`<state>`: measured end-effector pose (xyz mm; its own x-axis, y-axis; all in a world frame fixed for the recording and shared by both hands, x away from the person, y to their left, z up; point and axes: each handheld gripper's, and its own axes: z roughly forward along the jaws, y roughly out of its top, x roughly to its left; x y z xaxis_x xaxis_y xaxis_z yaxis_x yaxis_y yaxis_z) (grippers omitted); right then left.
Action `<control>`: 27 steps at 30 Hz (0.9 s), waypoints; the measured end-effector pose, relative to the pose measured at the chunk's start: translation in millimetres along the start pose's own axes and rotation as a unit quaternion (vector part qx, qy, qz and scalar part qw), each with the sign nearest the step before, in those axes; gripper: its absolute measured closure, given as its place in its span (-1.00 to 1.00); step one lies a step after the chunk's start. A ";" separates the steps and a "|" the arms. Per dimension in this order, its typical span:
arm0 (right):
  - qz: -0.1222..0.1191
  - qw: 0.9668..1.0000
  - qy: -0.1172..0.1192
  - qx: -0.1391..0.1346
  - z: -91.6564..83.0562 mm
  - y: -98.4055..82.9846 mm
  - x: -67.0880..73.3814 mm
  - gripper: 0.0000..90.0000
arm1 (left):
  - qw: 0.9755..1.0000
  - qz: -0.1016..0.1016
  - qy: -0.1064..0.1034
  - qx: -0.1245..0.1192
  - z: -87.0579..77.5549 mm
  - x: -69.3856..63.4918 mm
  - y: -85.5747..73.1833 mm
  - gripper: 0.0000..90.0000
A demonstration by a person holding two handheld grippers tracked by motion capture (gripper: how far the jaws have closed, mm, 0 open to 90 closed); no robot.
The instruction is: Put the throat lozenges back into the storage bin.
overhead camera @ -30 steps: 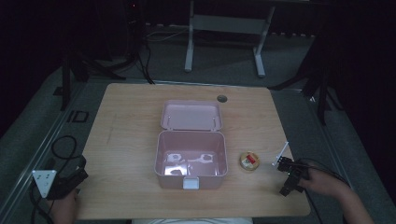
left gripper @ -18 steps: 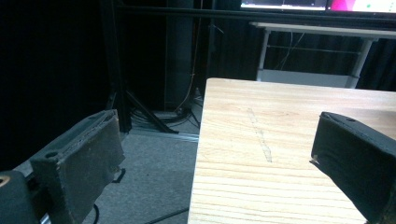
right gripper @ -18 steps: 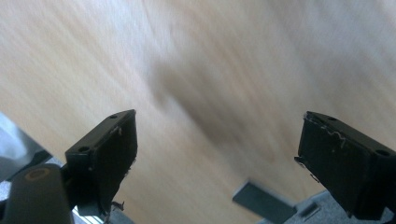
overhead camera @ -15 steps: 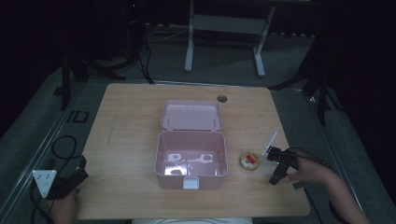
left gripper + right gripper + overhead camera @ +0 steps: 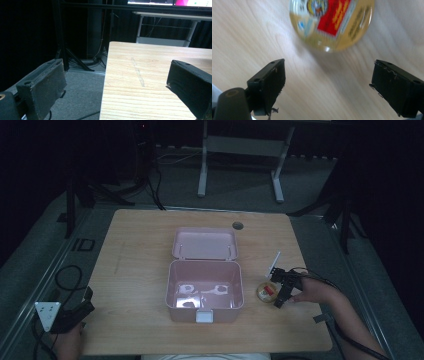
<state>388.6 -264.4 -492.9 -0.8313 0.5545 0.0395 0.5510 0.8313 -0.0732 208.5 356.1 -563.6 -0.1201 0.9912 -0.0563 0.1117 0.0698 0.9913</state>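
Just ahead of your right gripper [image 5: 276, 291] lies a small round container [image 5: 266, 291] with a red and yellow label, flat on the wooden table [image 5: 135, 255]. In the right gripper view the container [image 5: 331, 23] sits beyond the tips of the two black jaws, which stand wide apart with bare wood between them — nothing is clamped, and neither jaw touches the container. Your right hand [image 5: 312, 290] holds the gripper near the table's right edge, pointed toward the container.

To the left of that gripper, just past the container, stands an open pink box [image 5: 205, 290] with its lid [image 5: 205, 243] folded back flat on the table behind it. White shapes lie on the box floor; they are too dim to identify.

Your left gripper [image 5: 86, 302] rests at the near left corner of the table, well apart from the box. In the left gripper view its jaws are spread wide — one over the floor [image 5: 80, 92] beside the table, the other over the table's edge [image 5: 130, 82] — and hold nothing. A faint streak marks the wood ahead of them.
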 end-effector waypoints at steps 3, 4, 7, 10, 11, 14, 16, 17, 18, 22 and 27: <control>-0.003 1.000 -0.001 0.007 1.2 9.9 1.4 -0.74 | 1.000 0.000 -0.001 0.000 0.0 0.0 0.0 -0.95; -0.005 1.000 0.001 0.008 1.4 12.9 1.8 -0.74 | 1.000 0.000 0.000 0.000 0.0 0.0 0.0 -0.95; -0.012 1.000 -0.001 0.010 1.6 20.9 3.3 -0.74 | 1.000 -0.001 -0.002 0.000 0.1 0.3 0.0 -0.95; -0.013 1.000 -0.001 0.008 1.9 27.6 3.8 -0.74 | 1.000 -0.001 -0.002 0.000 0.1 0.3 0.0 -0.95; -0.014 1.000 -0.002 0.008 2.2 29.8 4.0 -0.74 | 1.000 -0.001 -0.003 0.000 0.0 0.3 0.0 -0.95; -0.012 1.000 0.001 0.004 3.5 36.0 4.4 -0.74 | 1.000 0.000 -0.003 0.000 0.1 0.0 0.0 -0.95; -0.010 1.000 0.000 0.004 5.5 39.6 4.2 -0.74 | 1.000 0.001 -0.003 0.000 0.2 0.0 0.0 -0.95; -0.011 1.000 0.003 0.006 7.0 40.9 4.0 -0.74 | 1.000 0.000 -0.003 0.000 0.2 0.0 0.0 -0.95; -0.010 1.000 0.003 0.008 8.6 42.2 3.8 -0.74 | 1.000 0.000 -0.005 0.001 0.3 0.2 0.0 -0.95; -0.010 1.000 0.004 0.011 14.8 46.1 2.6 -0.72 | 1.000 0.003 -0.006 0.003 0.6 -0.3 0.0 -0.95; -0.005 1.000 0.002 0.014 19.7 48.8 1.2 -0.65 | 1.000 0.003 -0.007 0.004 1.0 -0.7 -0.1 -0.95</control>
<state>413.0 -224.0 -516.0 -0.8363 0.5465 0.0446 0.5404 0.8353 -0.1014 209.6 355.6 -563.8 -0.1049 0.9931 -0.0529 0.1195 0.0654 0.9907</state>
